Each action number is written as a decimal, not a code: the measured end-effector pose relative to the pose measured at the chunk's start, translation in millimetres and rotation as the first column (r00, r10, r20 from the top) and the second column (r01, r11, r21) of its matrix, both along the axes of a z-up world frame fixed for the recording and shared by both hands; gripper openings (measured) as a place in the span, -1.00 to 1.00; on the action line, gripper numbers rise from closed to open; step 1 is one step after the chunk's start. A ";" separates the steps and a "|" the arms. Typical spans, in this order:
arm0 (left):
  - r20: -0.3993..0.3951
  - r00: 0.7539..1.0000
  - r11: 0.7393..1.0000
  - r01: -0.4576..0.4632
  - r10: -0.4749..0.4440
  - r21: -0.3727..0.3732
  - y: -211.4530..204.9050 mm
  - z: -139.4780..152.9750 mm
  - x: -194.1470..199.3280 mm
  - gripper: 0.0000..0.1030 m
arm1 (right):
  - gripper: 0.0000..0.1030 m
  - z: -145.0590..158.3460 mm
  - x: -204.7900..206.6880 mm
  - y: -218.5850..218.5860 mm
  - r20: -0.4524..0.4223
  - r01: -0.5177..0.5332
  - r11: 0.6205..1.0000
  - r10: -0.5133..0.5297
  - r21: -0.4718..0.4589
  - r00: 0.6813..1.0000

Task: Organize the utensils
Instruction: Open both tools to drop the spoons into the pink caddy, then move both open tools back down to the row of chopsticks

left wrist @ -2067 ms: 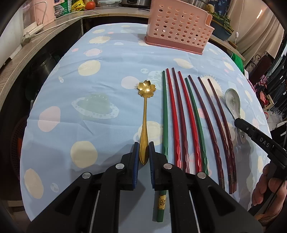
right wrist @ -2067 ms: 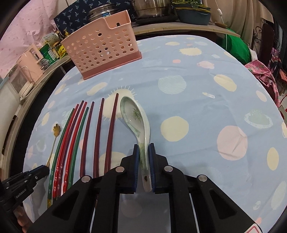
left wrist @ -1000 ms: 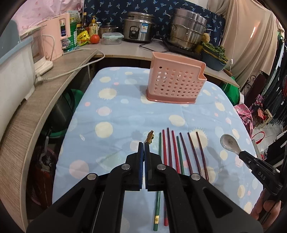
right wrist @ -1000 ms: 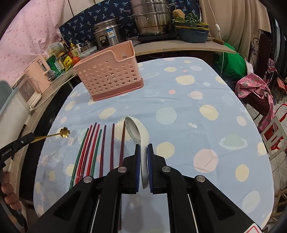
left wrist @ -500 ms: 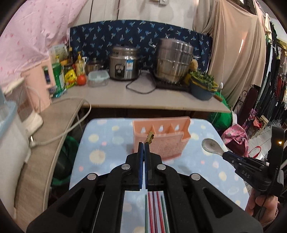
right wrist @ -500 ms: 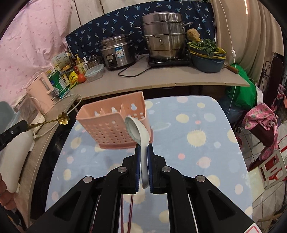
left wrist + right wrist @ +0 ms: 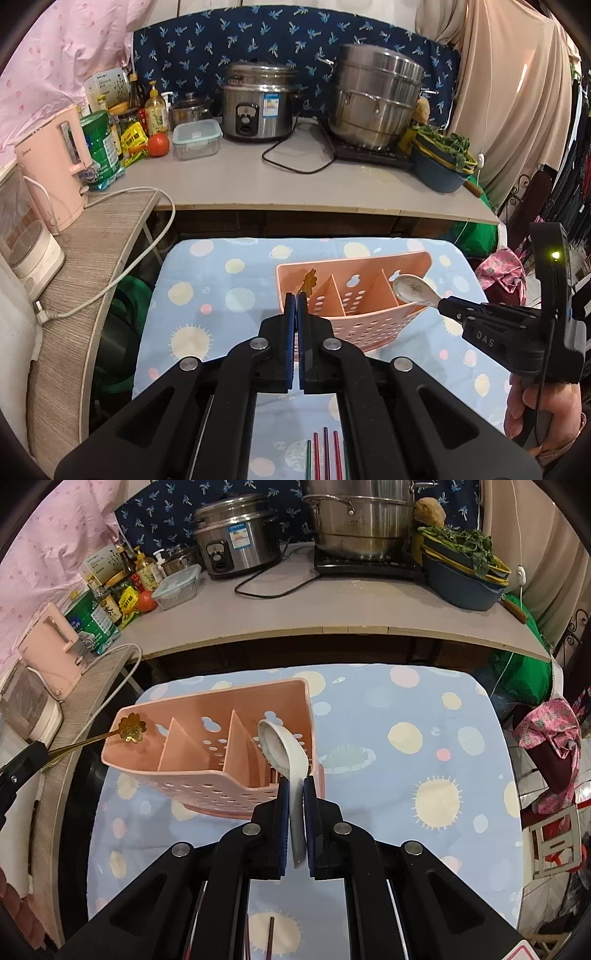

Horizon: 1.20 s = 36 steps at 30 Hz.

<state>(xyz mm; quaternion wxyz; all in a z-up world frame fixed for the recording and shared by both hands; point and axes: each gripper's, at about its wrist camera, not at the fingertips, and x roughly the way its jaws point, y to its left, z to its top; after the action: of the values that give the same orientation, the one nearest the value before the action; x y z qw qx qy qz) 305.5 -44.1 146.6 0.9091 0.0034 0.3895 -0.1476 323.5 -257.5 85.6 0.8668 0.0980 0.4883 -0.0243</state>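
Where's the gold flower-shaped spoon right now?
In the right wrist view, the gold flower-shaped spoon is held by the left gripper, its head over the pink perforated utensil holder's left end.

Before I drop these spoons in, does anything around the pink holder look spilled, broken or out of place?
Nothing stands out. The pink holder stands upright on the tablecloth, its compartments showing no utensils; the gold flower spoon and white ceramic spoon are gripped over it.

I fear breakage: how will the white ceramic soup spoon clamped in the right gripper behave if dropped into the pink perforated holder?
The white ceramic soup spoon looks glazed, so probably slippery between the right gripper pads. It seems rigid and likely brittle; a drop might chip it. The pink perforated holder looks like light plastic and could shift.
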 end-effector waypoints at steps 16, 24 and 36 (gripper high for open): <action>0.033 0.999 0.999 -0.041 0.041 -0.015 11.5 0.4 -3.8 -0.38 | -0.74 18.2 -25.5 -3.7 0.113 0.003 0.998 -0.011 0.070 0.994; 0.035 0.997 0.998 -0.063 0.063 -0.023 31.4 -3.7 -51.6 -0.11 | -0.60 15.1 -109.6 -3.1 0.150 0.013 0.995 -0.027 0.096 0.988; -0.074 0.996 0.996 -0.052 0.057 0.069 50.9 -88.6 -157.2 -0.07 | -0.59 -59.5 -242.5 30.6 0.031 -0.007 0.995 0.004 0.097 1.000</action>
<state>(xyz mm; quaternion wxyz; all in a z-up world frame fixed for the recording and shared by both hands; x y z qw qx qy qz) 148.4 6.8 58.0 0.8967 0.0175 0.4284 -0.1099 81.1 -226.9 26.1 0.8686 0.1388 0.4757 0.0034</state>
